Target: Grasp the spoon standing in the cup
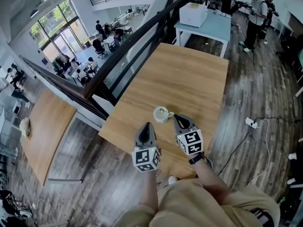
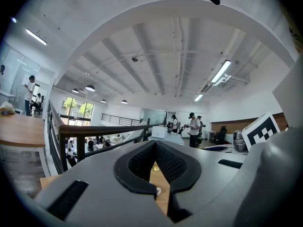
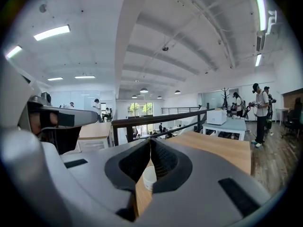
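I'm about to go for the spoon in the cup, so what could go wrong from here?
The right tongs are shut, with their tips close beside the cup. Pushing in like this could knock the spoon aside or tip the cup. The left tongs are also shut and off the cup, so nothing steadies it if it gets nudged.

Open-plan office mezzanine: railing [image 1: 132, 46], wooden table [image 1: 189, 79], people [image 1: 99, 44] at desks below.

No text, label or number is readable anywhere; far-off surfaces are probably too small to tell.
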`<state>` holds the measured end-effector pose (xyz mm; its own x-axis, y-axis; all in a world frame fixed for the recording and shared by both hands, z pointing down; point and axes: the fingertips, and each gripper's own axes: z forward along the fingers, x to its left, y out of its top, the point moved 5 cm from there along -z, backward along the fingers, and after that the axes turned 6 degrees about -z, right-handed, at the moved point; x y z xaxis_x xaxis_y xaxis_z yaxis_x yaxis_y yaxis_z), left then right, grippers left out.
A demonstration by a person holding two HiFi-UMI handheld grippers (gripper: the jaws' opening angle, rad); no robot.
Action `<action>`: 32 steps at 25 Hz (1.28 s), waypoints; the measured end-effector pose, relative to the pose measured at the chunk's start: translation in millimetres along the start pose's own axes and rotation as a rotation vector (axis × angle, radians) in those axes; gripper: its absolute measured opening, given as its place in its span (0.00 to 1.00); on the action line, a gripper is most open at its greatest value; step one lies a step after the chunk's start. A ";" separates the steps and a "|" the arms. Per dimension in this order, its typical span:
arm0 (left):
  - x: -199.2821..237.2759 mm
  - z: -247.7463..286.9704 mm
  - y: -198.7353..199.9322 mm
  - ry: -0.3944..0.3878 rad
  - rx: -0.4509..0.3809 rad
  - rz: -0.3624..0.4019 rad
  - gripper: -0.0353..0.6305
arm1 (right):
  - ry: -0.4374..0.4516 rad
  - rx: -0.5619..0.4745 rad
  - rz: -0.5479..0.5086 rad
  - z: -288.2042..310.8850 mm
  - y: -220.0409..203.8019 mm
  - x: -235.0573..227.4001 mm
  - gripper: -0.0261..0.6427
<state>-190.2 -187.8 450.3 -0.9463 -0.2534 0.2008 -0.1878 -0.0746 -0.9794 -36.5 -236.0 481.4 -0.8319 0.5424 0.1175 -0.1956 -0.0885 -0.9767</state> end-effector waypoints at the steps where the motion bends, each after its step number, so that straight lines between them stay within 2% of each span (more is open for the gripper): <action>1: -2.3 -2.7 4.3 -0.004 -0.006 0.006 0.07 | -0.005 -0.016 -0.001 -3.8 4.3 -1.4 0.06; 9: -19.0 -24.4 41.0 -0.023 -0.081 0.050 0.07 | -0.046 -0.129 -0.016 -40.6 46.3 -9.1 0.06; 16: -27.0 -34.7 52.1 -0.038 -0.109 0.082 0.07 | -0.049 -0.189 -0.051 -62.0 72.7 -0.4 0.06; 32: -38.8 -31.5 51.3 -0.049 -0.106 0.086 0.07 | -0.051 -0.196 -0.062 -69.2 74.4 -2.1 0.06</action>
<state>-171.4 -151.4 391.6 -0.9465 -0.3018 0.1141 -0.1356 0.0513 -0.9894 -13.4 -185.9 396.1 -0.8476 0.4983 0.1823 -0.1465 0.1106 -0.9830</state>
